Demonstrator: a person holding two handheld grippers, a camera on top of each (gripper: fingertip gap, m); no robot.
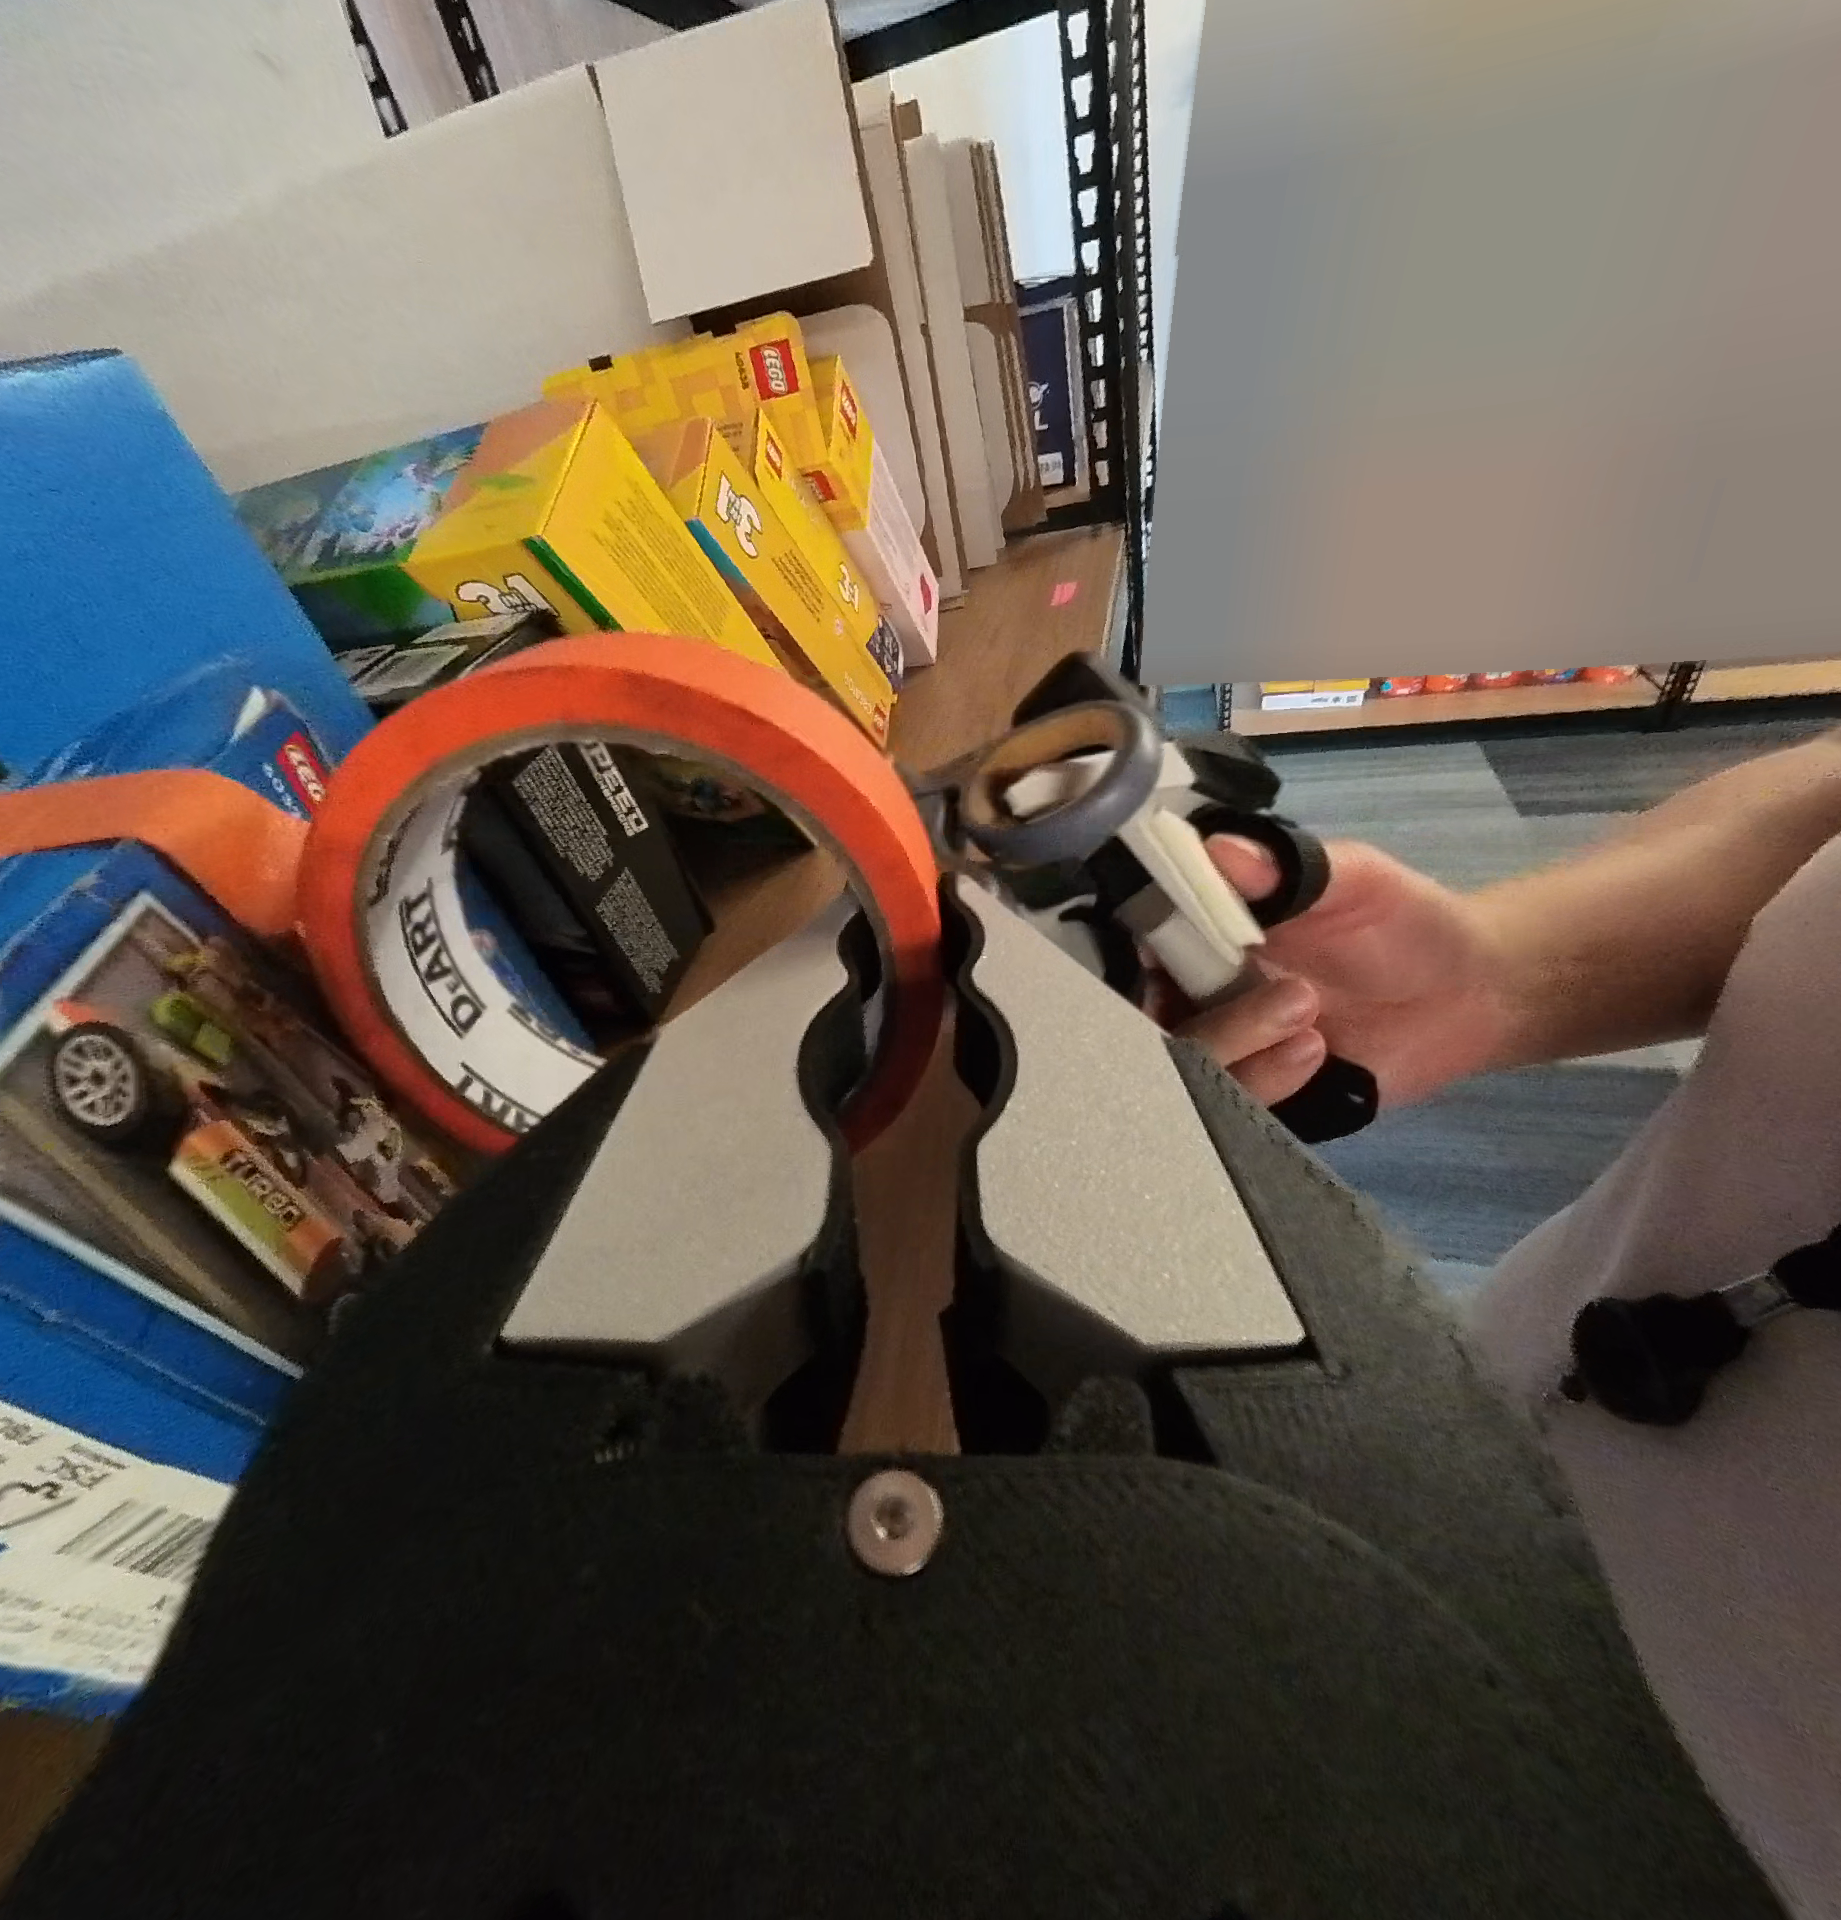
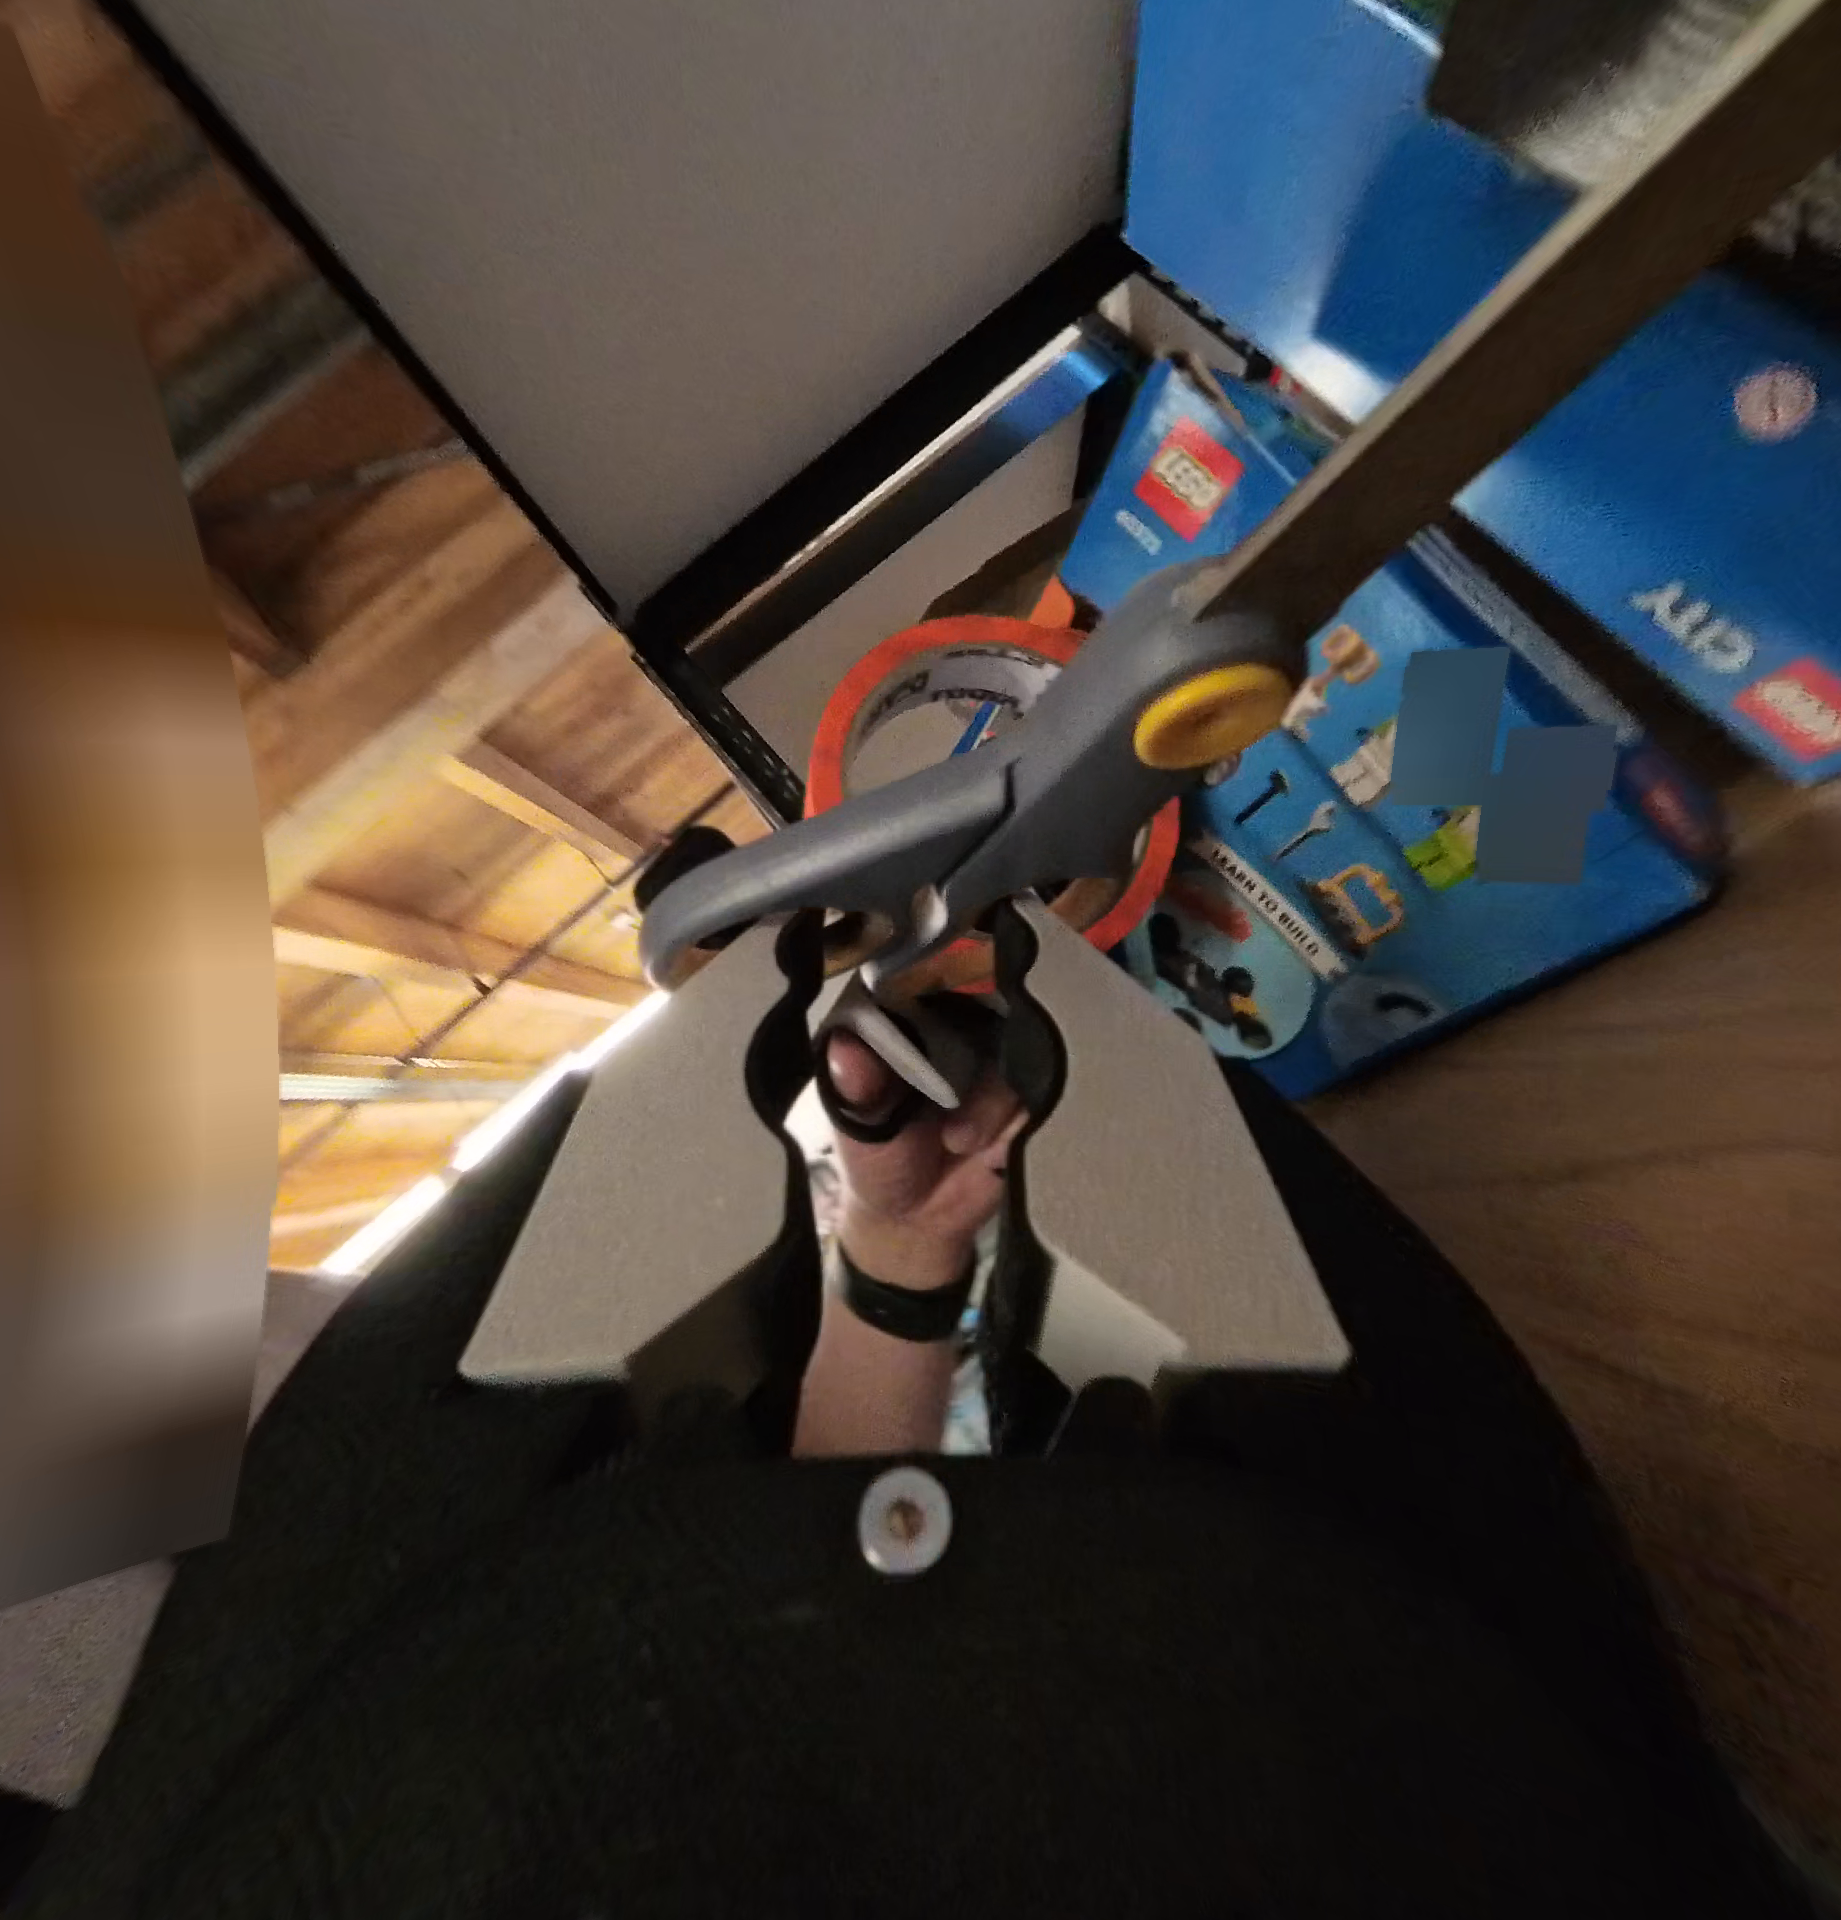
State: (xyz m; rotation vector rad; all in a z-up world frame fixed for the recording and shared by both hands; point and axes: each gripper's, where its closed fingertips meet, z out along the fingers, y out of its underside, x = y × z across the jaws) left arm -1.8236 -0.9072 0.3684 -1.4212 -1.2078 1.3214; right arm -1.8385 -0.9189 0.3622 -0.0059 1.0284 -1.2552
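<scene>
Tape roll (image 1: 625, 894) left of scissors (image 1: 1051, 800)

Printed lettering sits on the yellow toy boxes (image 1: 625, 520), the blue toy box (image 1: 168, 1039), its white barcode label (image 1: 74, 1538), the orange tape roll (image 1: 625, 686) core and a black box (image 1: 604, 862); wording left unquoted

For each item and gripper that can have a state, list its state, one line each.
left gripper: shut on the orange tape roll
orange tape roll: held upright by its rim, a strip pulled out to the left
right gripper: shut on the scissors
scissors: held by a handle loop, blade raised; open or closed, cannot tell
blue toy box: closed
</scene>
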